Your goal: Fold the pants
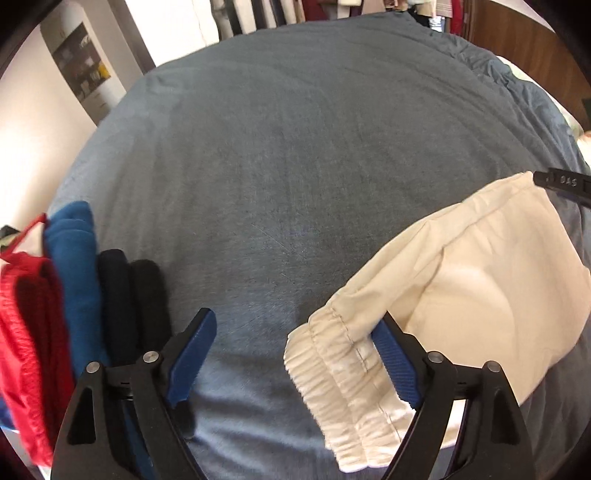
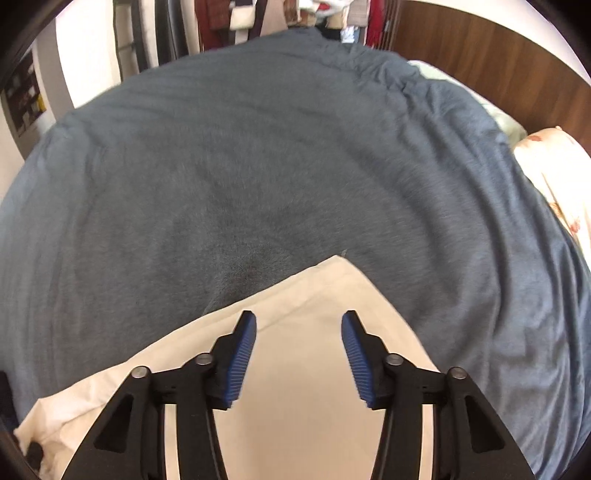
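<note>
Cream pants (image 1: 476, 280) lie folded on the blue-grey bed cover (image 1: 295, 166), at the right of the left wrist view, with the elastic waistband (image 1: 332, 373) nearest the camera. My left gripper (image 1: 295, 332) is open and empty; its right finger (image 1: 395, 362) lies against the waistband. In the right wrist view the pants (image 2: 306, 295) spread under my right gripper (image 2: 299, 321), which is open and empty just above the cloth, near its far corner. The right gripper's tip (image 1: 561, 182) shows at the pants' far end in the left wrist view.
Folded clothes stand in a row at the left: red (image 1: 26, 325), blue (image 1: 74, 266) and two dark pieces (image 1: 129, 295). Pillows (image 2: 554, 177) and a wooden headboard (image 2: 498, 55) are at the right. Hanging clothes (image 2: 240, 18) line the far side. A wall shelf (image 1: 81, 62) is far left.
</note>
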Available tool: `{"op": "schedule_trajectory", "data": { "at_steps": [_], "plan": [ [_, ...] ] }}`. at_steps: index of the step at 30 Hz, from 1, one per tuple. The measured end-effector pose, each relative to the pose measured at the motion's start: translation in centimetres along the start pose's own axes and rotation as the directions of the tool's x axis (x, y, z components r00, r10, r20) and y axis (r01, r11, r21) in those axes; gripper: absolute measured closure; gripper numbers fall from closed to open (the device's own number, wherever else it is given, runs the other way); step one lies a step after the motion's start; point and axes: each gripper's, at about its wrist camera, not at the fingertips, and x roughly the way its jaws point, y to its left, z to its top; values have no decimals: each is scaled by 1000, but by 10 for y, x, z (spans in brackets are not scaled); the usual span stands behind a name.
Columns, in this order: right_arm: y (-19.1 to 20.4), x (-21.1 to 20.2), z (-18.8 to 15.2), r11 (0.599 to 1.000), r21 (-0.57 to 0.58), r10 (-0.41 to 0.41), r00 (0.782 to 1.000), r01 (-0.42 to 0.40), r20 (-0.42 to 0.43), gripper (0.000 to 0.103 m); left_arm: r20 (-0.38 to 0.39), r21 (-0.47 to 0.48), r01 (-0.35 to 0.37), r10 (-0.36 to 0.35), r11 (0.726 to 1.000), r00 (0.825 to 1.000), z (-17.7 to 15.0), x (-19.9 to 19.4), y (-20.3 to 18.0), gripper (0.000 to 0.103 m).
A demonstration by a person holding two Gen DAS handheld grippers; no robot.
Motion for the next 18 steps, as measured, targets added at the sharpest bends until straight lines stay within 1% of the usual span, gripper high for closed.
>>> {"op": "schedule_trajectory", "data": {
  "at_steps": [1,2,5,6,9,11,13,14,18],
  "plan": [
    [-2,-9,-1,1000,2,7,1000,-7,14,53,14,4,-5,5,1000,1000,-3,-5,-2,18],
    [-5,-19,-3,1000,-2,4,1000,-4,31,53,36,9,-8,7,1000,999,-6,-11,-3,17],
    [-12,-44,-8,1000,-10,-7,997,8,78,53,70,25,-11,9,1000,998,-7,-24,-7,17],
    [-15,-52,-10,1000,-14,-8,996,10,90,53,80,28,0,-2,1000,997,-8,-29,-8,17],
    [-29,-79,-20,1000,-1,15,992,-15,122,53,129,48,52,-58,997,990,-6,-56,-19,17],
    [-44,-95,-28,998,26,45,991,-49,124,53,176,74,79,-91,994,980,-9,-77,-32,17],
    [-60,-109,-38,995,59,76,989,-84,126,53,204,97,101,-119,990,972,-10,-94,-44,17],
    [-68,-116,-44,993,73,85,988,-95,128,53,220,113,122,-144,986,965,-12,-104,-52,17],
    [-99,-135,-66,983,115,127,985,-141,119,53,220,154,169,-200,974,955,-15,-118,-85,17]
  ]
}}
